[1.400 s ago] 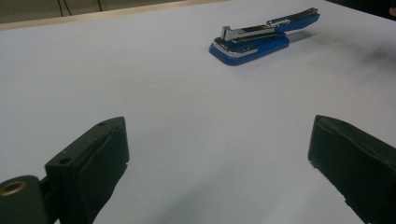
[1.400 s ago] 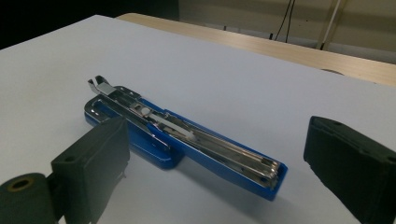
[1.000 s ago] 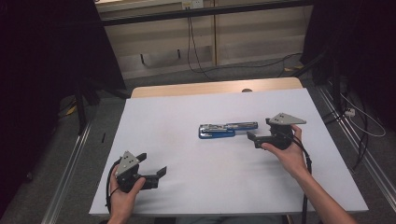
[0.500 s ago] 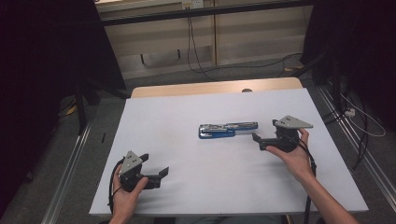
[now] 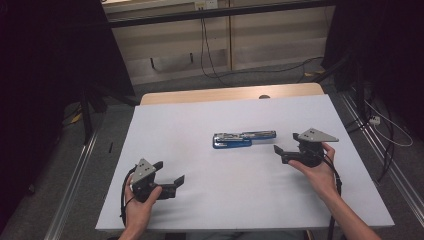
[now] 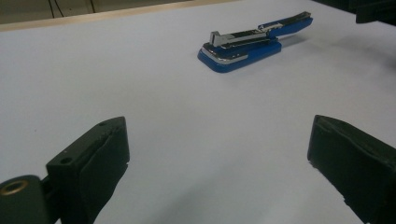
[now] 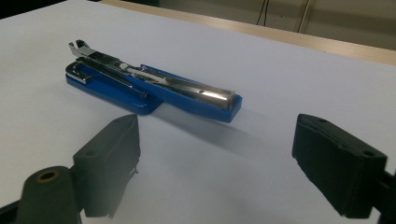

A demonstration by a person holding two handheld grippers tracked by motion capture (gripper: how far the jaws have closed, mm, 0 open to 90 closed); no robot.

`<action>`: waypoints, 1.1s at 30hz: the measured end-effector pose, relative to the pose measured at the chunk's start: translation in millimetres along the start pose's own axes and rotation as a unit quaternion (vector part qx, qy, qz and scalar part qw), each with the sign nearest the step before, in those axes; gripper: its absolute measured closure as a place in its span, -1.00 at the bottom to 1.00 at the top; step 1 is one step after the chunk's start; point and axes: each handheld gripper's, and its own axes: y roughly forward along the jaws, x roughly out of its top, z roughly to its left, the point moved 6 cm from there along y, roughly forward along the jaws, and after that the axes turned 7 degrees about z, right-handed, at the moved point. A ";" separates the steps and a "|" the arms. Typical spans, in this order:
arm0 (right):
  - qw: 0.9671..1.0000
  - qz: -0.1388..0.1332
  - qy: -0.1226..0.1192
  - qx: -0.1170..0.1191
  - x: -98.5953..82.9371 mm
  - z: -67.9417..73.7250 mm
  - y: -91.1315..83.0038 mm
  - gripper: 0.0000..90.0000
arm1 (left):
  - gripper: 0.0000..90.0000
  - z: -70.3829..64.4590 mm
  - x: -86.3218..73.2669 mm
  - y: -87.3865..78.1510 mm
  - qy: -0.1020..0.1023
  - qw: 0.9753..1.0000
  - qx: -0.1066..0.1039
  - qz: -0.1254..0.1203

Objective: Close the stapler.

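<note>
My left tongs (image 5: 169, 176) hover low near the front edge of the white tabletop (image 5: 200, 125), jaws wide apart and empty; my right tongs (image 5: 280, 152) sit just beside the blue stapler (image 5: 244, 139), also spread and holding nothing. The stapler lies swung open mid-tabletop, metal arm folded out. If I pinch only that arm, I reckon it could pivot or skid on the smooth sheet. Bare room lies all around it.

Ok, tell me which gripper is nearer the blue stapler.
The right gripper: it sits just beside the stapler, off its right end, jaws open. The left gripper is farther away, near the table's front left, also open.
</note>
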 end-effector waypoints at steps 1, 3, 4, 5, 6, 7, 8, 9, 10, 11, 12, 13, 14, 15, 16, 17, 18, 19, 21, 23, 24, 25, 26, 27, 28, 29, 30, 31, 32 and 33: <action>1.000 0.001 -0.002 0.002 0.1 0.3 0.2 -0.61 | -0.87 -0.5 1.2 2.9 0.000 1.000 0.000 0.000; 1.000 0.000 -0.003 0.004 0.0 1.0 0.4 -0.58 | -0.86 -1.4 3.4 8.5 0.002 1.000 -0.003 0.003; 1.000 0.000 -0.001 0.009 0.3 2.2 0.0 -0.53 | -0.85 -1.8 4.9 11.7 0.002 1.000 -0.002 0.002; 1.000 -0.004 -0.008 0.010 1.3 3.3 -0.9 -0.50 | -0.86 -1.4 6.4 14.4 0.007 1.000 -0.002 0.002; 1.000 -0.009 -0.013 0.008 2.8 3.9 -1.9 -0.49 | -0.85 -1.2 8.0 17.4 0.005 1.000 -0.002 0.001; 1.000 -0.012 -0.013 0.008 4.0 4.5 -2.6 -0.47 | -0.85 0.0 9.8 20.4 0.006 1.000 0.002 0.002; 1.000 -0.014 -0.013 0.011 4.7 4.8 -2.6 -0.44 | -0.85 0.6 11.4 24.3 0.004 1.000 0.000 0.003; 1.000 -0.008 -0.011 0.013 3.6 5.8 -1.4 -0.42 | -0.81 1.3 12.9 28.3 -0.004 1.000 -0.006 0.004; 1.000 -0.008 -0.011 0.013 3.6 5.8 -1.4 -0.42 | -0.81 1.6 13.8 31.4 -0.014 1.000 -0.008 0.006; 1.000 -0.005 -0.013 0.014 3.0 6.0 -0.7 -0.40 | -0.81 2.7 16.0 36.0 -0.012 1.000 -0.008 0.009; 1.000 -0.001 -0.015 0.016 2.3 6.8 0.0 -0.38 | -0.81 3.5 18.0 38.9 -0.001 1.000 -0.004 0.012; 1.000 0.001 -0.016 0.016 2.2 7.5 0.2 -0.35 | -0.81 3.7 20.2 42.1 0.003 1.000 0.000 0.010; 1.000 0.000 -0.017 0.018 2.6 8.2 0.2 -0.31 | -0.81 4.2 21.9 44.8 0.004 1.000 0.001 0.012; 1.000 -0.002 -0.019 0.020 3.0 8.6 0.4 -0.29 | -0.81 4.0 23.9 48.0 0.001 1.000 -0.002 0.012; 1.000 0.000 -0.019 0.019 2.8 8.7 0.7 -0.25 | -0.81 4.0 26.2 51.0 0.002 1.000 -0.006 0.014; 1.000 0.007 -0.019 0.018 1.9 8.8 1.3 -0.17 | -0.81 4.8 29.4 54.1 0.008 1.000 -0.002 0.016; 0.999 0.009 -0.016 0.028 0.8 9.3 3.4 -0.14 | -0.80 4.0 32.7 57.6 0.012 1.000 0.003 0.016; 0.999 0.009 -0.016 0.028 0.8 9.3 3.4 -0.14 | -0.80 3.2 35.0 60.3 0.009 1.000 0.000 0.017; 0.999 0.009 -0.010 0.032 1.2 8.7 4.5 -0.03 | -0.80 0.4 40.8 65.4 -0.001 1.000 -0.007 0.018; 0.999 0.007 -0.006 0.039 1.4 9.0 4.7 0.07 | -0.80 -2.0 46.2 68.7 0.003 1.000 -0.008 0.014; 0.999 0.008 -0.006 0.042 1.1 9.7 4.6 0.12 | -0.80 -2.2 48.1 69.8 0.004 1.000 -0.006 0.011; 0.999 0.008 -0.005 0.043 1.0 10.1 4.5 0.13 | -0.80 -1.7 50.8 71.8 0.007 1.000 -0.004 0.007; 0.999 0.007 -0.003 0.045 1.2 10.7 4.2 0.21 | -0.80 -1.8 52.4 73.6 0.007 1.000 -0.008 0.007; 0.999 0.007 -0.003 0.047 1.4 11.1 3.9 0.28 | -0.81 -1.2 54.1 75.5 0.011 1.000 -0.008 0.004; 0.999 0.007 -0.003 0.047 1.5 11.3 3.6 0.30 | -0.82 -0.8 55.3 77.2 0.015 1.000 -0.010 0.004; 0.999 0.006 -0.002 0.047 1.5 11.3 3.5 0.35 | -0.82 -0.4 56.5 78.9 0.021 1.000 -0.015 0.001; 0.999 0.005 0.000 0.050 1.3 11.2 3.4 0.43 | -0.84 -0.4 58.0 81.1 0.020 1.000 -0.016 -0.002; 0.999 0.006 0.000 0.051 1.1 11.1 3.3 0.48 | -0.87 -0.9 59.1 83.5 0.019 1.000 -0.016 -0.003; 0.999 0.006 0.002 0.050 0.9 10.7 2.9 0.51 | -0.87 0.0 60.2 85.7 0.022 1.000 -0.008 -0.003; 0.999 0.005 0.003 0.050 1.1 10.2 2.9 0.54 | -0.87 0.3 61.5 87.7 0.021 1.000 -0.005 -0.005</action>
